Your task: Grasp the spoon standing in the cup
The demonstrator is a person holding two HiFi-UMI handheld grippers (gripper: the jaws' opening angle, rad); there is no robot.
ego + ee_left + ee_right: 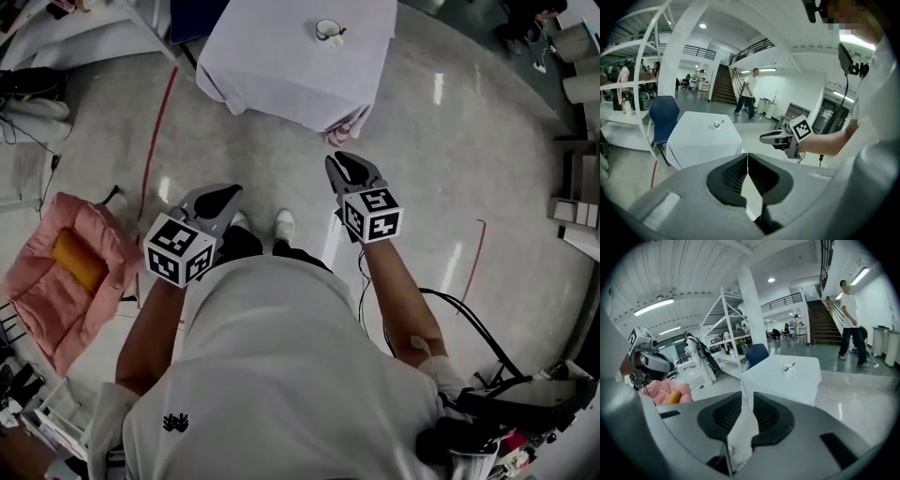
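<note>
Left gripper (223, 195) jaws closed, empty. Right gripper (345, 167) jaws slightly apart, empty. Cup (327, 30) with spoon (338, 35) on table (281, 70), well apart.

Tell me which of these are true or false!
1. The cup sits on the table with the white cloth. True.
2. The right gripper is holding the spoon. False: its jaws stand slightly apart with nothing between them, and the spoon is in the cup, far off.
3. The left gripper has its jaws together. True.
4. A blue chair stands beside the table. True.
5. The pink cushion lies on the table. False: it lies off to the person's left, well away from the table.
</note>
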